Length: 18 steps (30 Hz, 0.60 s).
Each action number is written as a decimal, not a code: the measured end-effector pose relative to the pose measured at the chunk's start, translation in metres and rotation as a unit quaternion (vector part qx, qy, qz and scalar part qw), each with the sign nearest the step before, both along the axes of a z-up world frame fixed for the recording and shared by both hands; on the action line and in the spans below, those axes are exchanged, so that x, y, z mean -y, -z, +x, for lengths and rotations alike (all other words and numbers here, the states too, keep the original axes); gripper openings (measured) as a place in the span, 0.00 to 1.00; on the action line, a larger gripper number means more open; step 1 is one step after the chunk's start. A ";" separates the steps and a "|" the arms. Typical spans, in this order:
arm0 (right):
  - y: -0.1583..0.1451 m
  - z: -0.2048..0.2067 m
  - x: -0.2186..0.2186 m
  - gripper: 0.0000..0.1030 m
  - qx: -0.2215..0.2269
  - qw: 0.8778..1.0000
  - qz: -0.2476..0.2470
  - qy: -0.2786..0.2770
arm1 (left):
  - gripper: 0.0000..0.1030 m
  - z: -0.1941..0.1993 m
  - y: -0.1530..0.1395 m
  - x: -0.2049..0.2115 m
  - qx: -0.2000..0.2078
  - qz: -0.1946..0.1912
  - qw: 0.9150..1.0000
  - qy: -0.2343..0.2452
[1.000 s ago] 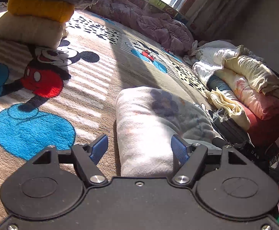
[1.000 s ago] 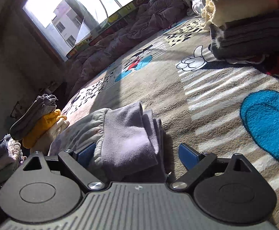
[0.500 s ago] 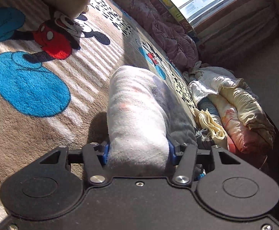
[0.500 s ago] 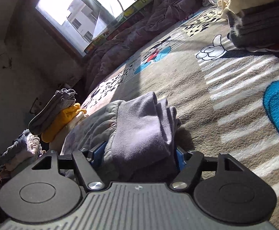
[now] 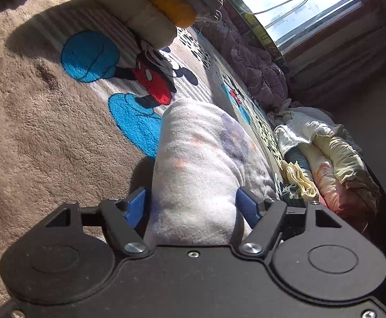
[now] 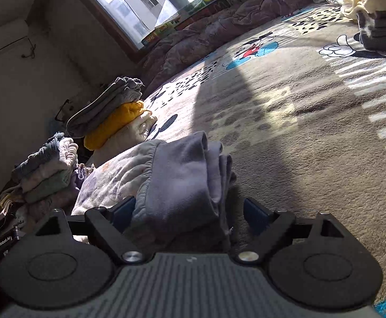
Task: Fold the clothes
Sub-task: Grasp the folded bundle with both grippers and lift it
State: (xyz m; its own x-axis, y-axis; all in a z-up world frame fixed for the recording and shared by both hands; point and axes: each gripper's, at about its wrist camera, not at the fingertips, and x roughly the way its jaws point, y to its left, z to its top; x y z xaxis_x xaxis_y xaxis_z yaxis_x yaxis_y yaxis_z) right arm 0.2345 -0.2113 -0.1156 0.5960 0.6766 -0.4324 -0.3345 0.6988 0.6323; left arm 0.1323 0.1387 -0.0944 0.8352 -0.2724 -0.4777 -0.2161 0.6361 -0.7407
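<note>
Start at your left: the finished stack sits at the far end of the cartoon blanket on the bed, cream at the bottom, yellow above it, grey on top, and it looks like the place this bundle is meant for. Your left gripper has the pale end of the folded garment between its blue fingers; the pad on one side presses into the cloth, while a thin gap shows at the other, so the hold reads as loose rather than firmly clamped. The bundle lies low against the blanket, with a shadow just beneath its near edge.

Moving right, the same folded garment shows its lavender layers in the right wrist view. Your right gripper straddles that end, but its fingers stand apart: one pad is near the cloth, the other is clear of it with blanket visible between. So the right side carries nothing just now. Taking both ends makes sense, since a thick fold sags and opens if lifted from one side only. Further right, another pile of folded things rests on the blanket, well apart from your work, and the rumpled purple quilt lies under the window
</note>
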 end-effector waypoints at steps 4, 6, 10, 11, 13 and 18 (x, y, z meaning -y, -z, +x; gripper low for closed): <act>0.009 0.006 -0.001 0.89 -0.009 1.000 0.008 -0.014 | 0.79 0.003 0.012 -0.002 -0.003 -0.021 1.000 0.013; 0.012 0.008 -0.003 0.89 -0.011 1.000 0.014 -0.023 | 0.79 0.004 0.015 -0.002 0.002 -0.024 1.000 0.016; 0.016 0.009 -0.010 0.82 -0.006 0.999 0.028 -0.043 | 0.59 0.006 0.022 0.000 0.013 -0.032 0.999 0.024; 0.017 0.009 -0.012 0.68 -0.004 0.998 0.032 -0.048 | 0.57 0.005 0.022 -0.002 0.018 -0.032 0.999 0.029; 0.017 0.008 -0.016 0.66 -0.006 0.998 0.036 -0.052 | 0.52 0.002 0.021 -0.004 0.030 -0.033 0.998 0.038; -0.002 -0.006 -0.022 0.62 0.036 0.995 0.082 -0.046 | 0.50 -0.016 -0.012 -0.020 0.099 -0.019 0.994 0.038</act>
